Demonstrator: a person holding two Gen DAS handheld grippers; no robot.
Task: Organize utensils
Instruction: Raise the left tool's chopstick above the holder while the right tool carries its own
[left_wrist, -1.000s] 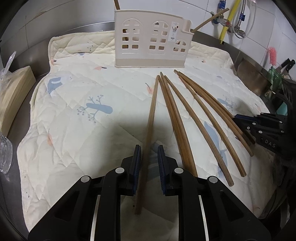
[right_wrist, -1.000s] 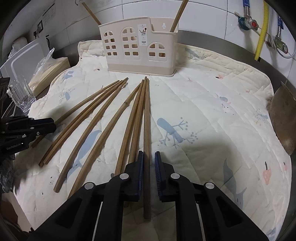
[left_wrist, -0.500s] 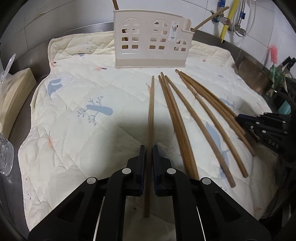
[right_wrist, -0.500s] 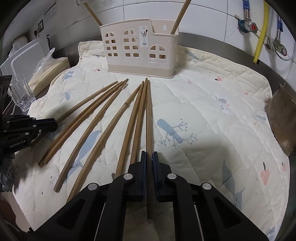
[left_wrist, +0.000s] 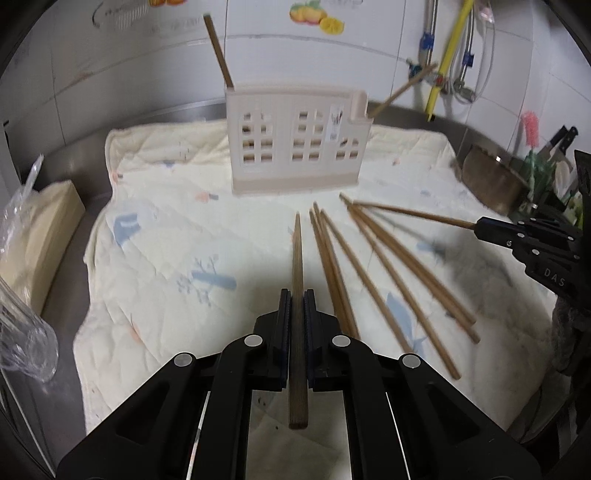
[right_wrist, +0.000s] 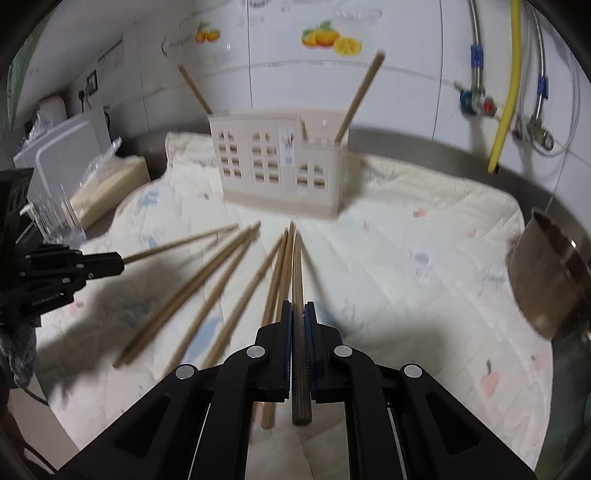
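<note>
My left gripper (left_wrist: 296, 295) is shut on a long wooden chopstick (left_wrist: 297, 266), lifted above the quilted mat (left_wrist: 155, 243). My right gripper (right_wrist: 298, 308) is shut on another chopstick (right_wrist: 297, 269), also raised; it shows at the right edge of the left wrist view (left_wrist: 484, 224) with its chopstick (left_wrist: 413, 212). Several more chopsticks (left_wrist: 391, 273) lie fanned on the mat. The beige utensil holder (left_wrist: 295, 147) stands at the back of the mat with two chopsticks sticking up in it. It also shows in the right wrist view (right_wrist: 277, 166).
A clear glass (right_wrist: 55, 218) and a bagged stack (left_wrist: 40, 236) stand left of the mat. A metal bowl (right_wrist: 550, 280) sits at the right. Pipes and a yellow hose (right_wrist: 506, 92) run down the tiled wall behind.
Both grippers closed on a chopstick each and lifted them off the mat, tilting the views up toward the holder.
</note>
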